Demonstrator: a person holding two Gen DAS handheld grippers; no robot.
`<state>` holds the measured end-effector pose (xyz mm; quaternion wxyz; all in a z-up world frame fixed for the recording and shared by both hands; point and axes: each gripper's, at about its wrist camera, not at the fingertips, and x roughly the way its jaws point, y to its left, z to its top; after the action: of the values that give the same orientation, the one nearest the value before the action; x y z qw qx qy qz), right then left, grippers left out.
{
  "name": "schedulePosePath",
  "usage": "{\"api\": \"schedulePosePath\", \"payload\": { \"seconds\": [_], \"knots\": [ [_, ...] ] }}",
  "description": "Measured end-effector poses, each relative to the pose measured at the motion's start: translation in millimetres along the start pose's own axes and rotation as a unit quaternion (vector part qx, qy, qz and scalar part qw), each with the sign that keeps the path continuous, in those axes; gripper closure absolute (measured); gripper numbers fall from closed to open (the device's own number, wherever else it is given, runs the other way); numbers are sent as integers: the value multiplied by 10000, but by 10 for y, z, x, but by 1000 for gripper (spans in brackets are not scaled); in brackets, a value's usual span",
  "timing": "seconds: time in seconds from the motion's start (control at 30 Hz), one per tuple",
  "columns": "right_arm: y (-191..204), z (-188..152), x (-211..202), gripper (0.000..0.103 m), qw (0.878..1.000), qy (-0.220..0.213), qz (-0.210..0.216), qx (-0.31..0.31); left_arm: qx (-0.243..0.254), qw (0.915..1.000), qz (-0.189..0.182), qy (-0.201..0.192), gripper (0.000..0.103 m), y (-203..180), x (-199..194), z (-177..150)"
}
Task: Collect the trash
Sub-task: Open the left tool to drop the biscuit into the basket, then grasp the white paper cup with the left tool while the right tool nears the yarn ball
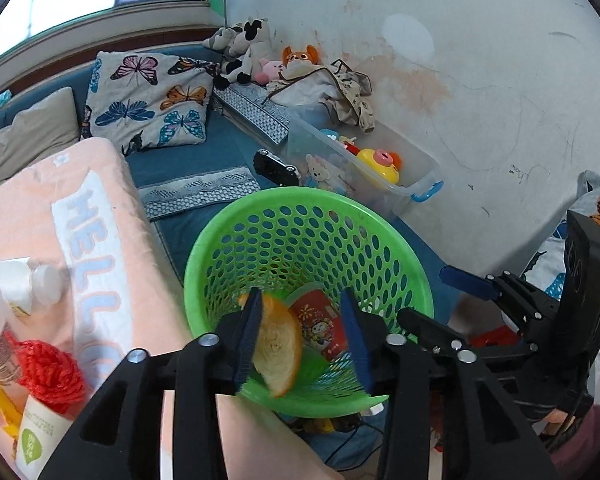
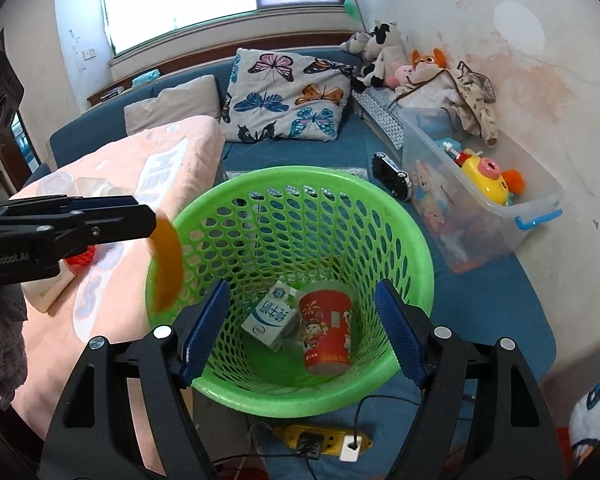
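Observation:
A green perforated basket (image 1: 204, 264) (image 2: 420, 240) stands between the bed and the blue sofa. Inside lie a red paper cup (image 1: 324, 320) (image 2: 326, 332) and a small milk carton (image 2: 272, 314). My left gripper (image 1: 304, 340) (image 2: 140, 220) hangs over the basket's near-left rim, jaws apart. A curved piece of orange peel (image 1: 278, 352) (image 2: 166, 264) rests against its left pad only; the right pad stands clear of it. My right gripper (image 2: 300, 332) (image 1: 448, 304) is open above the basket's near side, with nothing between its fingers.
A peach blanket (image 1: 100, 208) at the left carries white bottles (image 1: 28, 284), red yarn (image 1: 52, 372) and a carton. A clear toy bin (image 2: 500, 216) and a black toy car (image 2: 392, 176) sit on the sofa behind. A yellow power strip (image 2: 320, 440) lies below the basket.

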<state>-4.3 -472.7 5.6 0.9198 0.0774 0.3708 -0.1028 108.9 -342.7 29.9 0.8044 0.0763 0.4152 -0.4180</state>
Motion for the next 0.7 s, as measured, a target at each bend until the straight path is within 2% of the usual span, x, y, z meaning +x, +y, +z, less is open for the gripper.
{"api": "schedulePosePath", "payload": {
  "seconds": [0.07,0.17,0.43,0.7],
  "knots": [
    [39,7,-23,28,10000,-36,40,-15,18,10000,53,-54,52,25,-90,-18],
    [102,33,-38,28,9999,-72,83,-48,9,9998,136,-113,48,79,-182,-31],
    [326,117,-95,28,9992,-178,291,-217,-98,9978,612,-230,43,375,-579,-227],
    [684,203,-52,28,9969,-194,642,-417,-498,9902,1304,-79,42,995,-917,-566]
  ]
}}
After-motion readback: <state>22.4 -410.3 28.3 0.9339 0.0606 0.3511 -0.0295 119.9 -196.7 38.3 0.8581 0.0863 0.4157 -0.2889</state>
